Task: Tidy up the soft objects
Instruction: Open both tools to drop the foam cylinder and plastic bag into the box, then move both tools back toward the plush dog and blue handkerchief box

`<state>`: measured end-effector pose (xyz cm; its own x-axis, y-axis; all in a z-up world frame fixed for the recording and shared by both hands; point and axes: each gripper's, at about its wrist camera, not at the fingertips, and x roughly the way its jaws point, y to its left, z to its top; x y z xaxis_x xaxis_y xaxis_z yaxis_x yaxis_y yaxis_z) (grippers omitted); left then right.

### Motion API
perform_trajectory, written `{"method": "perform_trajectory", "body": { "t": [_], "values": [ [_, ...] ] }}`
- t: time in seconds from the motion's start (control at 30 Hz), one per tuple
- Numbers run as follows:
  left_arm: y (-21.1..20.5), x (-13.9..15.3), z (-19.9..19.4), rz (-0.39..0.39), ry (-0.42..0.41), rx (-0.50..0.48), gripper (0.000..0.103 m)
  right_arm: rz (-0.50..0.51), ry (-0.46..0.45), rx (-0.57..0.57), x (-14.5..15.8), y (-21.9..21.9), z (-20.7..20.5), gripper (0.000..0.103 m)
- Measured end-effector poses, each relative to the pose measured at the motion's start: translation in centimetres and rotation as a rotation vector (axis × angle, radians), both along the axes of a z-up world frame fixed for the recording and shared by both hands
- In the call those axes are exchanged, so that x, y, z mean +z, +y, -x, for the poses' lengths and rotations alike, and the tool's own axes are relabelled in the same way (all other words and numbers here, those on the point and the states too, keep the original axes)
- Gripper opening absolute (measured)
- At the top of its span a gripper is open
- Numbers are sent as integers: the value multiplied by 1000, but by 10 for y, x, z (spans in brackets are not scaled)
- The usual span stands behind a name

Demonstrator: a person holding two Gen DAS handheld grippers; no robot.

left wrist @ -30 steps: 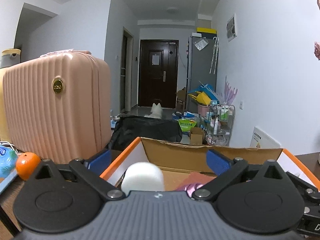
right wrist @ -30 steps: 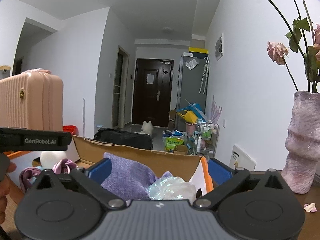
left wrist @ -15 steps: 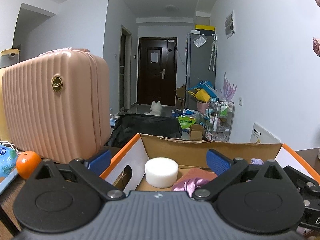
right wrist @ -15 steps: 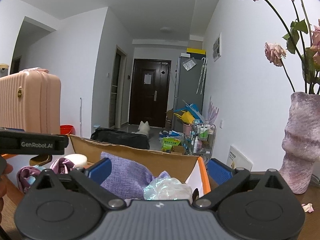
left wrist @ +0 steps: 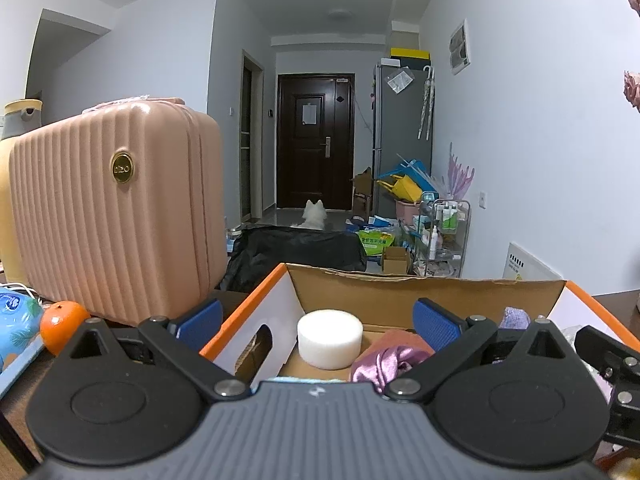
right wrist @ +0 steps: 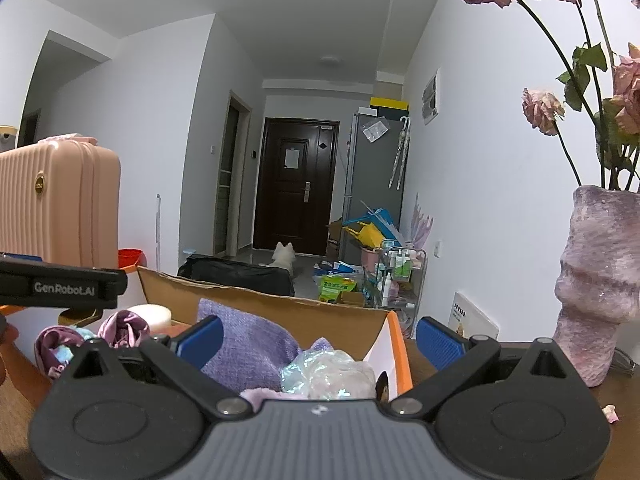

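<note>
I hold two tongs over a cardboard box [left wrist: 424, 294] on a wooden table. My left gripper [left wrist: 316, 320] is spread wide and grips nothing; beyond it, a white foam cylinder [left wrist: 330, 339] stands upright inside the box beside a crumpled purple satin cloth [left wrist: 386, 362]. My right gripper [right wrist: 318, 338] is also spread wide and empty, above a lilac towel [right wrist: 250, 346] and an iridescent plastic bundle [right wrist: 328, 372] in the box's right end. A pink suitcase [left wrist: 116, 208] stands left, a pink vase [right wrist: 598, 292] right

The cardboard box [left wrist: 424, 288] looks rough and matt. The white foam puck [left wrist: 329, 338] is smooth, the purple cloth [right wrist: 252, 344] fuzzy, the satin scrunchie [left wrist: 386, 362] shiny, the suitcase [left wrist: 116, 208] ridged plastic.
</note>
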<state>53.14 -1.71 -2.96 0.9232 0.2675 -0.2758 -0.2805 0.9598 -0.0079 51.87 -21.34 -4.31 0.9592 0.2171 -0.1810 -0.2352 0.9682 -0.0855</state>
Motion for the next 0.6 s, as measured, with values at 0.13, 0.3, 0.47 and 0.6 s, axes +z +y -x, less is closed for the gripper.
{"method": "perform_trajectory", "body": {
  "t": [0.13, 0.3, 0.47, 0.6],
  "values": [
    [1, -1, 4, -4, -1, 5, 103, 0, -2, -7, 0, -3, 5, 103],
    [3, -1, 11, -6, 0, 8, 103, -1, -2, -19, 0, -6, 12, 103],
    [3, -1, 20, -12, -3, 5, 103, -4, -2, -28, 1, -10, 21, 103],
    [3, -1, 29, -12, -4, -1, 103, -5, -3, -36, 0, -12, 29, 103]
  ]
}}
